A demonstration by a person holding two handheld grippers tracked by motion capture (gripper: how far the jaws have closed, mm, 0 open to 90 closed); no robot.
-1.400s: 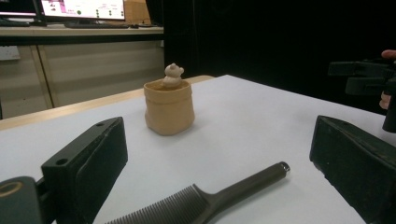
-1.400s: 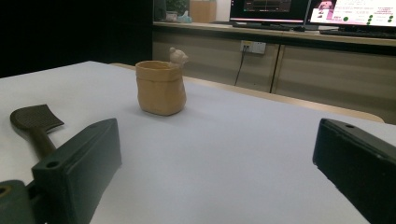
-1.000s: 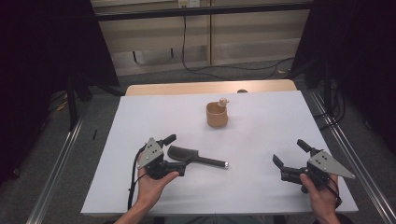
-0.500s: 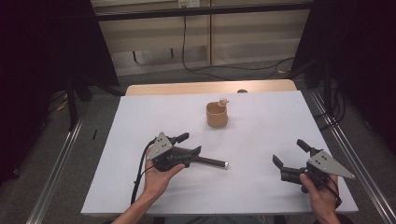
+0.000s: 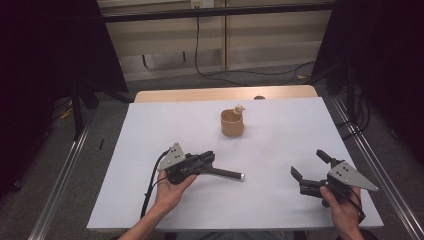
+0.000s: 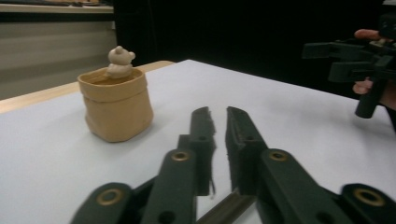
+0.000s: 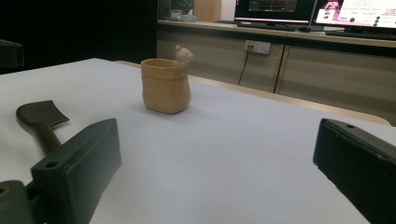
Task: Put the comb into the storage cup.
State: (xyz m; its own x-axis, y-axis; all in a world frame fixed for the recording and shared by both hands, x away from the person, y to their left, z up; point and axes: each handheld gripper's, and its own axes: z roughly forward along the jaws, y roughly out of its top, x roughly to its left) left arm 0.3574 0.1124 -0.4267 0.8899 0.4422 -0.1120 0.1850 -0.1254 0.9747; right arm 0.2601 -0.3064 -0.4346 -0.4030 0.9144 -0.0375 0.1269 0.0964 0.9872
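While the right gripper (image 5: 311, 170) rests on the white table (image 5: 150, 130) with its jaws wide apart and nothing between them, the left gripper (image 5: 207, 159) has just been closing its jaws, now nearly together, over the head of a dark brush (image 5: 226, 173) lying flat. Farther back stands a tan cup (image 5: 232, 123) with a small bear figure on its rim.

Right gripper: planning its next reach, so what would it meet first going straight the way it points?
Probably the tan pot with the small bear figure, standing roughly ahead of the right gripper; bare white table lies between.
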